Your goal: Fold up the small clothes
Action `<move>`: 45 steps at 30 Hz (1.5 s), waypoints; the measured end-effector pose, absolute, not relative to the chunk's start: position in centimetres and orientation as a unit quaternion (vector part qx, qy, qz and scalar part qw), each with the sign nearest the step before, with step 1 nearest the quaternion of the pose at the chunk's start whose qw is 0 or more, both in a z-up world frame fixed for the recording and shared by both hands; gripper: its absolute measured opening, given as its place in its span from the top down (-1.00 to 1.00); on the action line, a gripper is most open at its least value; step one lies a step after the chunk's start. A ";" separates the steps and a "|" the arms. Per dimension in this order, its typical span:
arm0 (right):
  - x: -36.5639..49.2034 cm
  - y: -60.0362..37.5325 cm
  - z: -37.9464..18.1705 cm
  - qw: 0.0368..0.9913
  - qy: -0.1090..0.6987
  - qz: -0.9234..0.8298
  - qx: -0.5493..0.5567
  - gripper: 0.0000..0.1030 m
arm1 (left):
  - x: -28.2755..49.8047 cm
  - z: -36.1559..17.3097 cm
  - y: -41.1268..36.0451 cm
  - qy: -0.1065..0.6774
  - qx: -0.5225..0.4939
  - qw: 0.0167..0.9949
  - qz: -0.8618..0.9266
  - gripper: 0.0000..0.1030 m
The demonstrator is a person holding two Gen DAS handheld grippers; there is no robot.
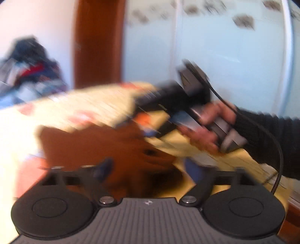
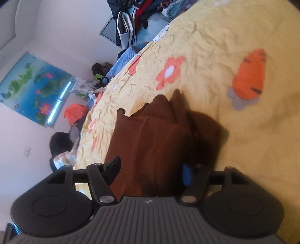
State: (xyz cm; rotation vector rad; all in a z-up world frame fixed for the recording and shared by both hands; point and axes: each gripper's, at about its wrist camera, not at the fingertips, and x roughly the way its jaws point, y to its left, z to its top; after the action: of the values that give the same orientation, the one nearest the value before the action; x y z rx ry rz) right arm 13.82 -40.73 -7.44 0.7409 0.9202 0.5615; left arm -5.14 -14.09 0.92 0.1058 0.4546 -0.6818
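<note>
A bed (image 2: 215, 37) covered by a yellow sheet printed with orange flowers and a carrot fills both views, with a pile of mixed clothes (image 2: 146, 11) heaped at its far end and a white wall beyond. A brown garment (image 2: 150, 135) is laid on the sheet, bunched into thick folds, and its long axis is seen to run straight ahead from the right gripper (image 2: 150, 172), away from the camera toward the flowers.

In the right wrist view the near end of the garment is set between the jaws: the left-hand finger stands just clear of its edge, while the finger with the blue pad is at or against the cloth on the other side. The jaws are parted about halfway, and no firm pinch on the cloth is shown; whether the blue pad actually presses cannot be told.

In the left wrist view, heavily blurred, the left gripper (image 1: 148, 167) is seen with its jaws spread wide and nothing gripped, the brown cloth lying just ahead of and between them. Beyond it, the person's right hand (image 1: 208, 127) is wrapped round the handle of the other tool, a dark sleeve trailing off to the right.

The right gripper is judged the nearer to a usable edge. Both tools are tilted downward toward the bed.
</note>
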 end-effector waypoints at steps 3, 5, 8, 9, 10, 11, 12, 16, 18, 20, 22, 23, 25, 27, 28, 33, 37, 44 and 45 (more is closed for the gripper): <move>15.1 -39.3 -7.7 0.807 0.438 0.254 0.305 0.62 | -5.3 1.7 -11.8 0.214 0.034 0.934 -0.284 -0.81; 14.8 -39.5 -7.2 0.817 0.427 0.262 0.288 0.62 | -4.7 1.9 -10.3 0.213 0.028 0.946 -0.245 -0.81; 13.4 -41.2 -6.7 0.828 0.408 0.263 0.280 0.64 | -3.4 1.9 -7.8 0.224 0.001 0.954 -0.201 -0.81; 13.3 -41.9 -7.3 0.829 0.412 0.254 0.280 0.64 | -2.9 1.9 -6.9 0.230 -0.019 0.952 -0.200 -0.81; 13.3 -42.4 -8.2 0.826 0.419 0.245 0.286 0.70 | -2.2 1.7 -6.5 0.237 -0.039 0.949 -0.206 -0.81; 13.2 -43.0 -9.0 0.820 0.413 0.247 0.309 0.71 | -1.1 1.5 -5.8 0.246 -0.059 0.943 -0.217 -0.81; 13.1 -43.5 -9.3 0.813 0.408 0.246 0.333 0.67 | -0.1 1.0 -5.4 0.256 -0.073 0.939 -0.219 -0.81; 12.1 -44.3 -7.8 0.821 0.384 0.220 0.362 -0.47 | 6.1 -0.5 -4.8 0.332 -0.145 0.911 -0.200 -0.80; 12.0 -44.7 -6.7 0.848 0.354 0.175 0.353 -0.68 | 9.0 -1.5 -4.1 0.373 -0.212 0.880 -0.203 -0.80; 13.0 -44.9 -6.5 0.850 0.363 0.159 0.346 -0.67 | 11.2 -3.3 -3.9 0.403 -0.264 0.855 -0.193 -0.79; 14.3 -44.0 -7.4 0.837 0.402 0.161 0.335 -0.67 | 12.9 -4.8 -4.3 0.426 -0.294 0.830 -0.206 -0.79; 14.9 -43.3 -8.0 0.833 0.418 0.163 0.325 -0.66 | 13.5 -5.4 -4.5 0.436 -0.304 0.821 -0.209 -0.64; 15.0 -41.9 -8.1 0.845 0.406 0.168 0.305 -0.55 | 14.3 -5.9 -5.5 0.438 -0.286 0.826 -0.208 0.20; 15.6 -40.6 -8.5 0.834 0.427 0.181 0.299 0.36 | 14.9 -5.9 -6.1 0.440 -0.251 0.840 -0.194 0.64; 15.7 -40.0 -8.8 0.829 0.436 0.188 0.295 0.39 | 14.8 -5.4 -6.3 0.433 -0.233 0.849 -0.195 0.67; 15.0 -38.7 -7.3 0.839 0.389 0.221 0.310 0.41 | 13.2 -1.5 -5.3 0.369 -0.155 0.895 -0.198 0.74; 16.4 -35.7 -6.0 0.837 0.369 0.255 0.312 0.41 | 13.7 1.2 -3.0 0.316 -0.109 0.927 -0.168 0.73; 17.2 -32.5 -6.5 0.836 0.410 0.218 0.293 -0.72 | 14.5 -0.2 2.4 0.385 -0.142 0.902 -0.134 0.43; 16.0 -32.8 -6.3 0.834 0.404 0.231 0.298 -0.78 | 13.1 -0.6 3.5 0.385 -0.159 0.896 -0.154 0.21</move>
State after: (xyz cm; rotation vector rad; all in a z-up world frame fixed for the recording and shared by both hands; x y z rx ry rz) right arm 16.02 -32.79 -6.30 0.6307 0.8560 0.4894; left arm 13.11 3.49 -0.56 -0.3295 0.7969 -0.3191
